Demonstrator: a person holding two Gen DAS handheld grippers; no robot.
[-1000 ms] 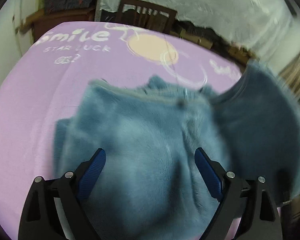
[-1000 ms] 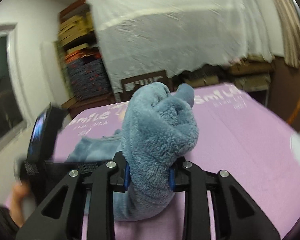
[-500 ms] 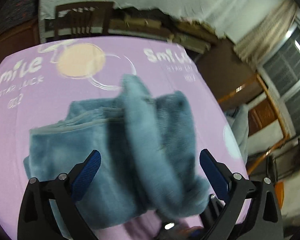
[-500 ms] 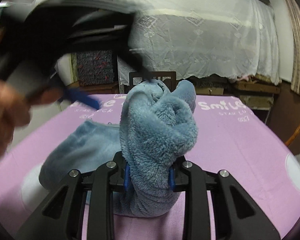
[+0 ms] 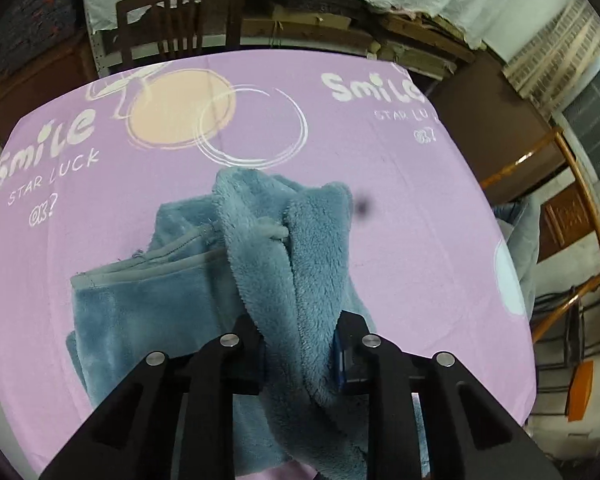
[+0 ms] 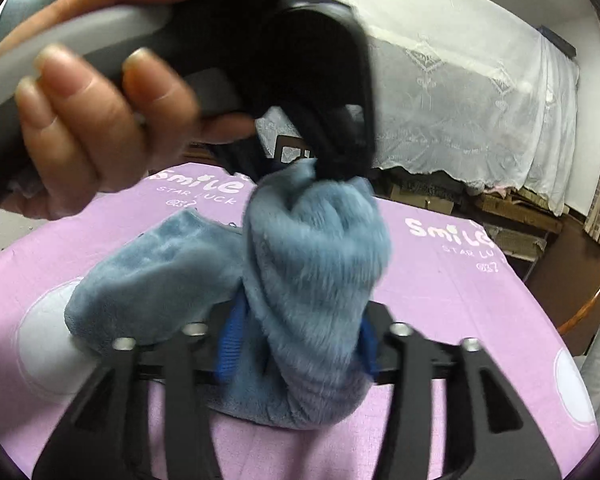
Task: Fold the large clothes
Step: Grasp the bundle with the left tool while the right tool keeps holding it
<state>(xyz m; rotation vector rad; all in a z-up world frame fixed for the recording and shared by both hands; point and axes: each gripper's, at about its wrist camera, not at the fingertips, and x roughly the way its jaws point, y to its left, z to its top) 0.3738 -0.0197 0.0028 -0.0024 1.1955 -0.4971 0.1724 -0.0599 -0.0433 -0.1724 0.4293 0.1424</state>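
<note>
Since a second ago our left gripper (image 5: 300,354) has swung over and just closed, now pinching the raised bunch of the blue fleece garment (image 5: 276,272) on the purple printed tablecloth (image 5: 400,208), while our right gripper (image 6: 300,344) has just loosened, fleece still between its blue pads (image 6: 230,340).

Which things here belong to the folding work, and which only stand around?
In the job:
- blue fleece garment
- left gripper, shut on it
- right gripper, jaws just opening

Standing around:
- purple tablecloth
- wooden chair
- white lace cover
</note>
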